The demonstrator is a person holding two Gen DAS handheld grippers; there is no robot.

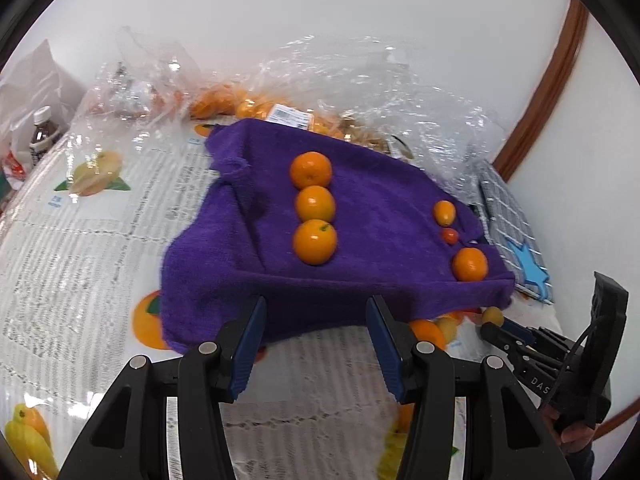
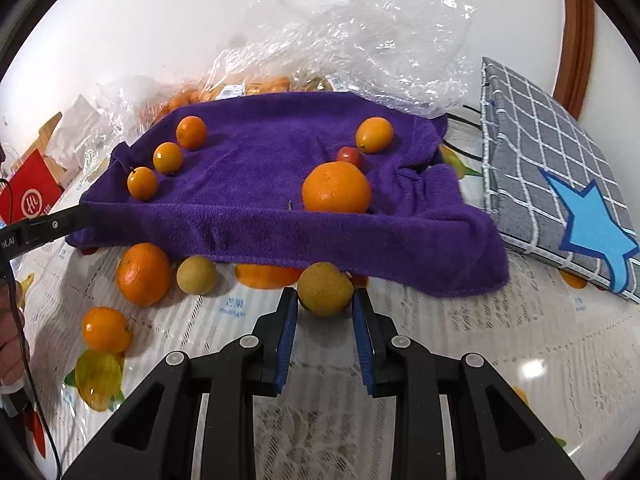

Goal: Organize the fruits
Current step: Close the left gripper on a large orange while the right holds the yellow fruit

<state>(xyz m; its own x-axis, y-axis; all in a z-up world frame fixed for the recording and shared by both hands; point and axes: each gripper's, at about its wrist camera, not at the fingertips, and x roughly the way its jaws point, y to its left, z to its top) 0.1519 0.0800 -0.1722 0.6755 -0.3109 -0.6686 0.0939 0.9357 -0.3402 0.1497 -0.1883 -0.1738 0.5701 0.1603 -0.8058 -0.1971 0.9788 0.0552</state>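
Right gripper is pinching a yellow-green fruit at its fingertips, pads on both flanks, right at the near hem of the purple towel. Grip sits across the widest part, so it shouldn't squirt out. The fruit is near-round with no clear long axis; can't make out a stem end from here.

Left gripper is spread with nothing between the pads, parked just short of the towel's front edge. Looks like it's keeping out of the way.

Beyond the left gripper, on the towel: a row of three oranges lined up running straight away from it, touching. Off to its right is a second row: big orange, small red fruit, oval kumquat, its long axis roughly along that row.

Judgement: sorting by kind into rows; loose fruit left of the right gripper, on the table, is not yet sorted.
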